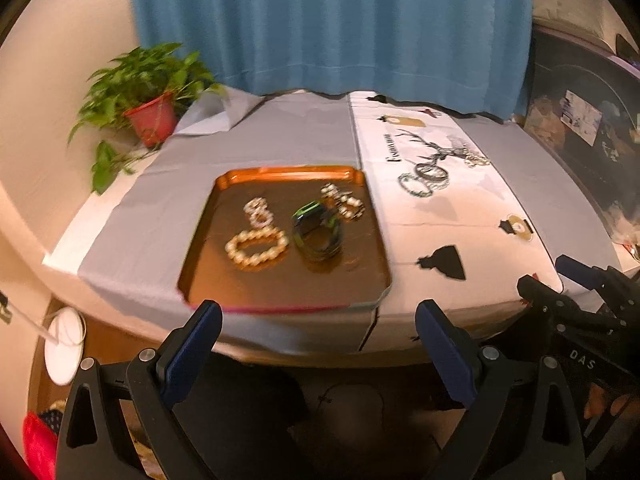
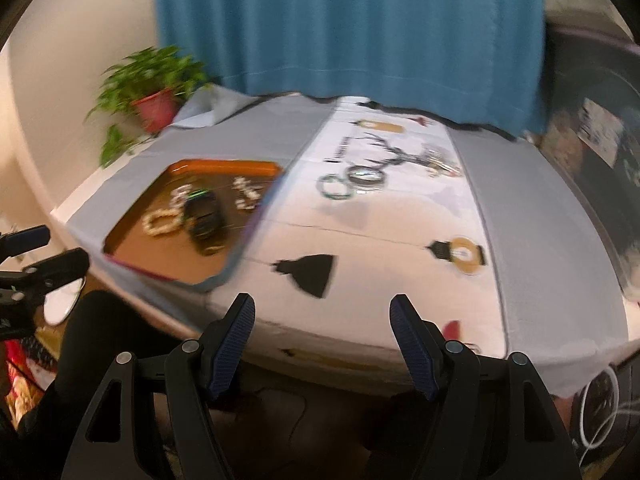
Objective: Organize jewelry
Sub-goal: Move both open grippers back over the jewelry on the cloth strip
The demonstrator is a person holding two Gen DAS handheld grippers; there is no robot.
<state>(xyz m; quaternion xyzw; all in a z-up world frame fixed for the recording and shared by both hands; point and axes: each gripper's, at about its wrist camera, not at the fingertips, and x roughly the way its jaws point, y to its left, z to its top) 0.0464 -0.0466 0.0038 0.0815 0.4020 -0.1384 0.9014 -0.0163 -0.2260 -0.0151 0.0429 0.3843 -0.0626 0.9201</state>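
An orange tray (image 1: 248, 174) (image 2: 132, 216) sits on the table and holds a pearl bracelet (image 1: 256, 247) (image 2: 160, 222), a dark green bangle (image 1: 318, 232) (image 2: 204, 216), a small beaded piece (image 1: 259, 212) and a gold-and-white piece (image 1: 344, 200) (image 2: 246, 194). On the white runner lie a green beaded bracelet (image 1: 416, 186) (image 2: 335, 189), a dark ring-shaped bangle (image 1: 432, 172) (image 2: 366, 176) and a pale chain (image 1: 476, 158) (image 2: 440, 164). My left gripper (image 1: 318, 340) is open and empty at the table's near edge before the tray. My right gripper (image 2: 323, 342) is open and empty before the runner.
A potted plant (image 1: 150, 118) (image 2: 156, 108) stands at the table's far left corner. A blue curtain (image 1: 332, 24) hangs behind. The runner (image 1: 440, 240) has black and gold prints. Dark clutter (image 1: 588, 128) fills the right side. The table's front edge curves just beyond both grippers.
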